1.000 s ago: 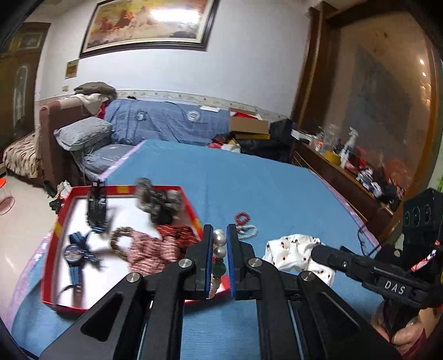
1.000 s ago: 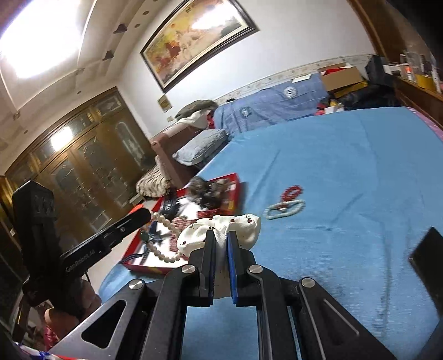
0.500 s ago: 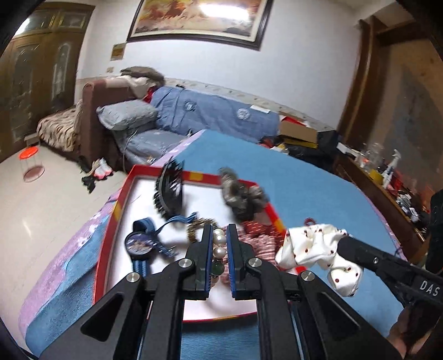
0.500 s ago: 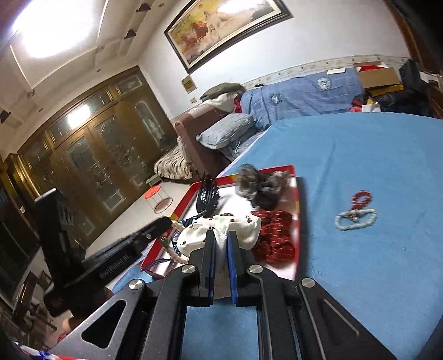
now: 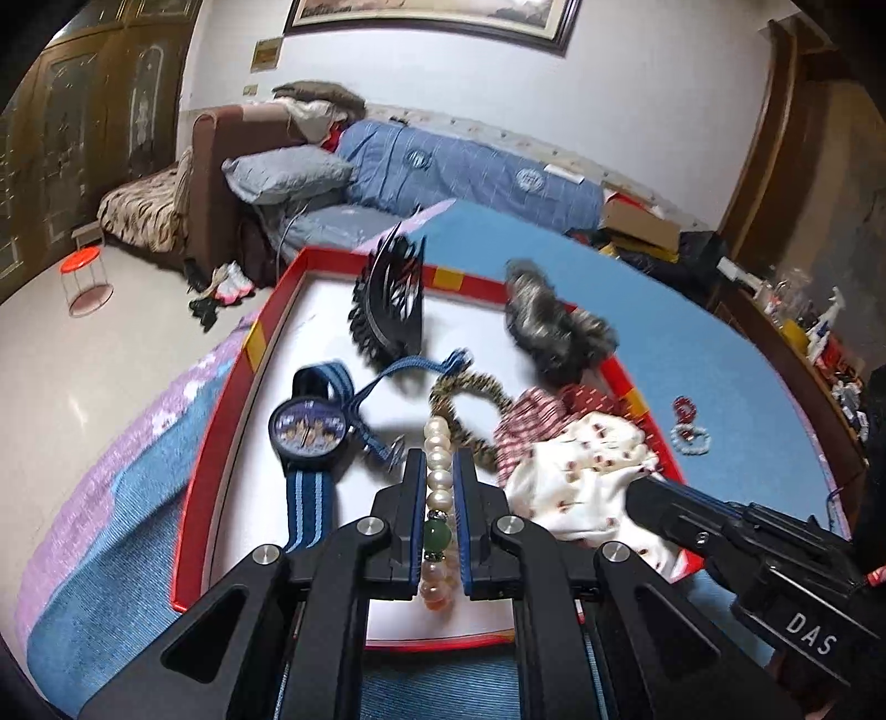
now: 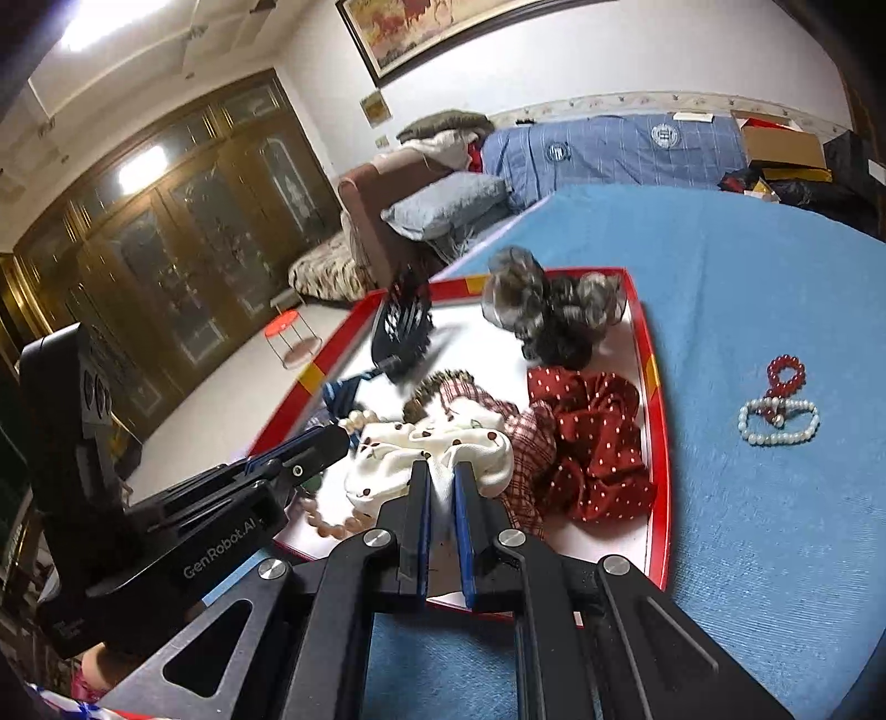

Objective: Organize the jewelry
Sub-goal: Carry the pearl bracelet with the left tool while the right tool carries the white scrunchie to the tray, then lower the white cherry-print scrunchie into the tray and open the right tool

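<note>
My left gripper (image 5: 440,476) pinches the pearl strand (image 5: 437,443) and my right gripper (image 6: 440,487) the white scrunchie (image 6: 426,451) (both over the red tray (image 5: 221,399) just ahead), so I should lower before letting go.

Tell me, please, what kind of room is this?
Probably a home bedroom or living room: a grey pillow on a brown sofa, a large gilt-framed painting, and tall wooden glass-door cabinets.

Both grippers clamped — side by side over the tray

Left gripper (image 5: 440,471) pinches a pearl bracelet (image 5: 437,448); right gripper (image 6: 441,471) grips a white dotted scrunchie (image 6: 432,448) — its tips beside the left's.
</note>
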A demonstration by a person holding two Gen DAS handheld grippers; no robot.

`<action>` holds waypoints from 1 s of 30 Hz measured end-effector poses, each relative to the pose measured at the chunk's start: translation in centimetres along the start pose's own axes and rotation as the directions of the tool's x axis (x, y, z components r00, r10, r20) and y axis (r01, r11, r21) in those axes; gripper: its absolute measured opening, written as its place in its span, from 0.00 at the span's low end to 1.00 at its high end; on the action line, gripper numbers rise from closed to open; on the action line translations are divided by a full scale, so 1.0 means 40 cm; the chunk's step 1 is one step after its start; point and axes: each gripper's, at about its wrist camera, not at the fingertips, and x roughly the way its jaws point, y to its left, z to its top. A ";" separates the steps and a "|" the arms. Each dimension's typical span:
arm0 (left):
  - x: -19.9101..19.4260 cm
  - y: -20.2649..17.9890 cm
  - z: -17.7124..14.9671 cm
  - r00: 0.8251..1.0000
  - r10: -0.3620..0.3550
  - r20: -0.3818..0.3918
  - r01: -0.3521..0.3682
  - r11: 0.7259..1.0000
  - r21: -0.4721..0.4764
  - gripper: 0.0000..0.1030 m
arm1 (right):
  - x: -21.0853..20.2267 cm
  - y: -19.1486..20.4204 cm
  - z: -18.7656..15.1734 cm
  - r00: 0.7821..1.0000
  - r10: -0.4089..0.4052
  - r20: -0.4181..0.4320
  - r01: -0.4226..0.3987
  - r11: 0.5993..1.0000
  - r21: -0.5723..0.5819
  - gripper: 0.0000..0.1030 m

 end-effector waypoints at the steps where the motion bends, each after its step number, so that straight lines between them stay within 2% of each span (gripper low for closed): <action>1: 0.004 0.004 -0.001 1.000 -0.005 -0.006 0.005 1.000 -0.010 0.09 | 0.003 -0.004 -0.002 1.000 -0.006 -0.002 0.006 1.000 0.001 0.10; 12: 0.044 -0.008 -0.001 0.996 0.045 -0.074 -0.045 0.999 0.006 0.09 | 0.043 -0.027 -0.006 0.997 -0.064 -0.046 0.065 0.998 0.015 0.10; 22: 0.044 -0.015 -0.008 0.996 0.051 -0.076 -0.049 0.999 0.018 0.09 | 0.068 -0.068 0.006 0.987 -0.154 -0.056 0.156 0.987 0.047 0.10; 30: 0.040 -0.013 -0.010 0.996 0.059 -0.074 -0.058 0.998 0.017 0.09 | 0.067 -0.069 -0.001 0.982 -0.177 -0.062 0.180 0.983 0.035 0.10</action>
